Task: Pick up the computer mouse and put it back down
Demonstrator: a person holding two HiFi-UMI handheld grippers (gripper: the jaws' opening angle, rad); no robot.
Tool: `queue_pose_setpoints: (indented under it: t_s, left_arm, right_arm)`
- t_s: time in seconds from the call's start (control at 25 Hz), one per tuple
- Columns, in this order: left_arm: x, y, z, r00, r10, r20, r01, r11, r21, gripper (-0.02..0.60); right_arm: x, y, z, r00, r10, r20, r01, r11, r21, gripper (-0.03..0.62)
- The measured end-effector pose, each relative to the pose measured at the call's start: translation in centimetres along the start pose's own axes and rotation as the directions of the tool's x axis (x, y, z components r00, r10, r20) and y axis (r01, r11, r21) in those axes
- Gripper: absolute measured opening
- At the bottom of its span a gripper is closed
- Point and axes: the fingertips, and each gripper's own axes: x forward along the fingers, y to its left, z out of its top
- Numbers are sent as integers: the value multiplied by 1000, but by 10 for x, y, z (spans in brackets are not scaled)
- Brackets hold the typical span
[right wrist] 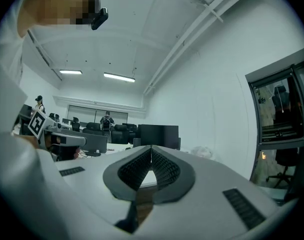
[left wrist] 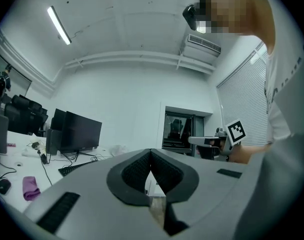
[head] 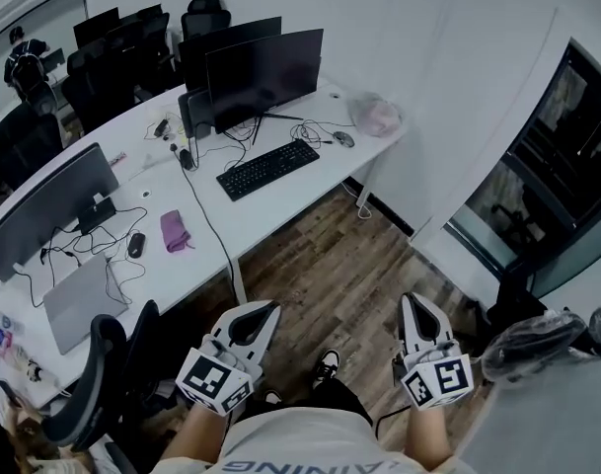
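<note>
Left gripper [head: 268,311] — jaws together, nothing held. Right gripper [head: 414,302] — jaws together, nothing held. Both are level above the wooden floor [head: 320,275], well apart from the white desk [head: 275,208]. One black computer mouse [head: 135,244] lies on the desk just beside a purple cloth [head: 174,231], near a closed laptop [head: 78,299]. A second mouse [head: 343,138] lies to the right of the black keyboard [head: 267,168]. Neither gripper touches either mouse.

The table [head: 272,211] is white, the mouse [head: 135,244] and keyboard [head: 267,168] black, the cloth [head: 175,230] purple (rather pinkish), the floor [head: 320,265] brown wood-grain.
</note>
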Motion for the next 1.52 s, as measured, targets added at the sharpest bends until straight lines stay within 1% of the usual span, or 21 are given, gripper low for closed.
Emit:
queue_pose_setpoints:
  t_s: [0.24, 0.4, 0.56, 0.76, 0.92, 1.12, 1.28, 1.4, 1.52]
  left_arm:
    - [14, 28, 3, 999, 35, 8, -35, 999, 6, 8]
    - [37, 41, 6, 999, 37, 6, -37, 999, 24, 8]
    - [68, 54, 7, 998, 57, 6, -57, 998, 32, 8]
    - [117, 58, 10, 998, 63, -1, -63, 997, 44, 8]
    - [162, 62, 15, 997, 82, 8, -83, 996, 42, 8]
    - [224, 58, 15, 997, 79, 12, -80, 995, 52, 8]
    - [270, 54, 13, 997, 78, 15, -79, 996, 52, 8]
    - [297, 52, 11, 997, 76, 8, -77, 996, 54, 8]
    - [314, 53, 7, 997, 81, -13, -80, 995, 56, 8]
  right_arm:
    - [44, 10, -14, 997, 71, -9, -71, 997, 4, 20]
    - [68, -10, -17, 997, 74, 7, -74, 997, 21, 20]
    - [90, -36, -20, 997, 79, 20, -80, 996, 30, 20]
    - [117, -81, -17, 996, 82, 37, -84, 996, 41, 20]
    - [136, -124, -13, 995, 90, 43, -92, 995, 40, 21]
    - [153, -188, -12, 996, 67, 52, -69, 997, 46, 20]
    - [165, -232, -16, 997, 60, 50, -62, 997, 53, 20]
    - [174, -258, -20, 997, 60, 49, -63, 996, 64, 21]
    - [184, -273, -24, 996, 67, 52, -71, 995, 77, 20]
